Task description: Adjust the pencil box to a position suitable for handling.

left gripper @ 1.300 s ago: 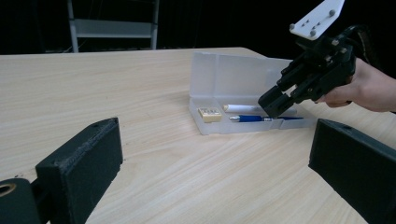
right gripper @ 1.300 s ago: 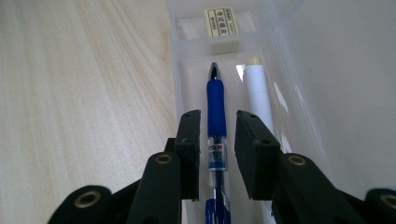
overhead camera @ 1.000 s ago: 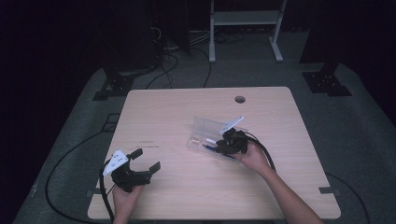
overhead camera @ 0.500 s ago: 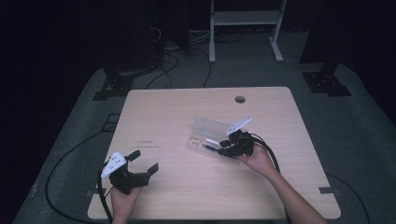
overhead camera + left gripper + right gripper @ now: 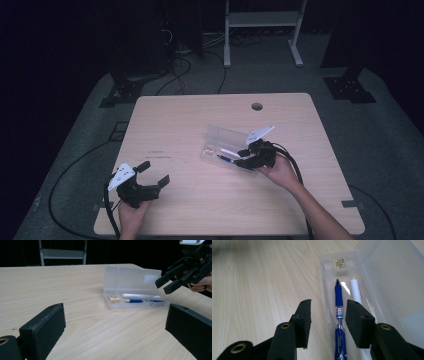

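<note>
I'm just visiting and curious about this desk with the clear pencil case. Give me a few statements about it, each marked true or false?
1. The pencil case has its lid open. True.
2. A blue pen lies inside the case. True.
3. The right gripper is clamped on the pen. False: its jaws have just been opening, pads clear of the pen.
4. The left gripper holds an eraser. False: its jaws are open and empty.

- In the right gripper view the blue pen (image 5: 339, 322) runs off the bottom edge between the jaws, its rear end unseen.
- The white pen (image 5: 356, 293) beside the blue pen passes behind the near jaw.
- The print on the small label (image 5: 339, 263) past the blue pen's tip is too small to read.
- The pencil case (image 5: 372, 280) lid is cut by the right edge.
</note>
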Tool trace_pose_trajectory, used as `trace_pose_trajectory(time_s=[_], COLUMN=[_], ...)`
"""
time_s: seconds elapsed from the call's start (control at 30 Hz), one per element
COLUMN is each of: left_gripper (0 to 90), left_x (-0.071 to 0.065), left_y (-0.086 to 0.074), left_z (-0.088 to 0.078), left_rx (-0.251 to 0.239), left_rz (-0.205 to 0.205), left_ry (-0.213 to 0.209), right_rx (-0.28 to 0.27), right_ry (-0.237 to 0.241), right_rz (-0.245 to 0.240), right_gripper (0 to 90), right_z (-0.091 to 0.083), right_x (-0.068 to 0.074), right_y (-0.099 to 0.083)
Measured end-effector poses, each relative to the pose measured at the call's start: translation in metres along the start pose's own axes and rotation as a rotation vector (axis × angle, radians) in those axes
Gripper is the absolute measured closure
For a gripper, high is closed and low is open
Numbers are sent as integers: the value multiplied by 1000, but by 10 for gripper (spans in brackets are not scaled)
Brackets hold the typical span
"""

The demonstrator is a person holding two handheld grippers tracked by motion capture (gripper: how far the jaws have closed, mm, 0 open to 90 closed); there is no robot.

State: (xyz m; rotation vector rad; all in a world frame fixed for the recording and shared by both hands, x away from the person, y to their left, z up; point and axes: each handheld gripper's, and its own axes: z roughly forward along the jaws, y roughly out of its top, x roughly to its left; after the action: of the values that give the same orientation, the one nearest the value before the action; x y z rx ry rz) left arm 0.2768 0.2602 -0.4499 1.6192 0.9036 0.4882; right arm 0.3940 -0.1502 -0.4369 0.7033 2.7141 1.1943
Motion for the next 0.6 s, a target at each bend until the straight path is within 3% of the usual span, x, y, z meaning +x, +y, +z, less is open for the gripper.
trace_pose_trajectory(time_s=[0.6], left_gripper=[17], left_x=[-1], left_y=[0], left_z=[2], left_rx=[7], left_rz=[2], left_ry=[-1], right_rx=[-60], right_ry=[-15], right_rz=[45], right_gripper=[494], right_z=[-29], right_x=[0], right_y=[-29])
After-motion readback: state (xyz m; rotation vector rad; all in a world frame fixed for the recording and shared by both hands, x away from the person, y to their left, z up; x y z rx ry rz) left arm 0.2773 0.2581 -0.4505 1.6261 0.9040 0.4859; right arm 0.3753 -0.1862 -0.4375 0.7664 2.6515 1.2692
